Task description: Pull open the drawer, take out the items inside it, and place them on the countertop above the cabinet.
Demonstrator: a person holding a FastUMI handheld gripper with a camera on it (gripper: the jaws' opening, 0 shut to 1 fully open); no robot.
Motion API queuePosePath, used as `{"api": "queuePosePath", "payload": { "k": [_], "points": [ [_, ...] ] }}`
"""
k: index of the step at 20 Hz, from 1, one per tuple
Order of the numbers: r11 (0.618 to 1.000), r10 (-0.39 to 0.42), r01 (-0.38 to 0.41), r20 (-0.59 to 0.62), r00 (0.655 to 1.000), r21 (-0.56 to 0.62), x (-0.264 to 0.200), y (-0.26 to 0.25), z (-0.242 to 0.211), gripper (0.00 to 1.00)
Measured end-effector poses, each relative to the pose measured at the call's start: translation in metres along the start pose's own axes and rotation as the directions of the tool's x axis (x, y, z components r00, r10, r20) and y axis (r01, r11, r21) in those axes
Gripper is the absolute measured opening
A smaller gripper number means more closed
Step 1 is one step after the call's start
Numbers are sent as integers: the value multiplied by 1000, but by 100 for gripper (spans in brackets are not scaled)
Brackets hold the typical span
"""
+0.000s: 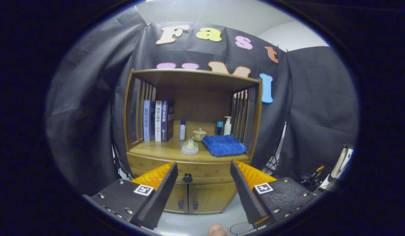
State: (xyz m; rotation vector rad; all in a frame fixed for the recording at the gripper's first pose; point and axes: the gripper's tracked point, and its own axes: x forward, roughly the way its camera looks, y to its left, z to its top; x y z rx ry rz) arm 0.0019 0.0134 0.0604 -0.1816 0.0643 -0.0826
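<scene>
A wooden cabinet (192, 154) stands ahead of me against the booth wall. Its drawer (202, 172) sits shut below the countertop (156, 151), with a dark round knob (187, 178) at its front. My gripper (204, 170) is open, some way short of the cabinet, with nothing between the fingers. The knob shows in the gap between the fingers, nearer the left one. The drawer's contents are hidden.
On the countertop lie a folded blue towel (224, 145), a pale lidded dish (190, 147), a small teapot (199, 134), several bottles and three upright books (158, 120). Two lower doors (189, 198) are shut. Clutter (333, 170) stands at the right. A fingertip (217, 230) shows below the fingers.
</scene>
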Motion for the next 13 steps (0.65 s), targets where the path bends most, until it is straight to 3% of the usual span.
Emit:
{"api": "queuePosePath", "payload": {
  "k": [7,13],
  "points": [
    [998,24,-27,53,998,61,-31,-11,48,96],
    [999,7,-10,67,998,51,-33,-16,47,96]
  ]
}}
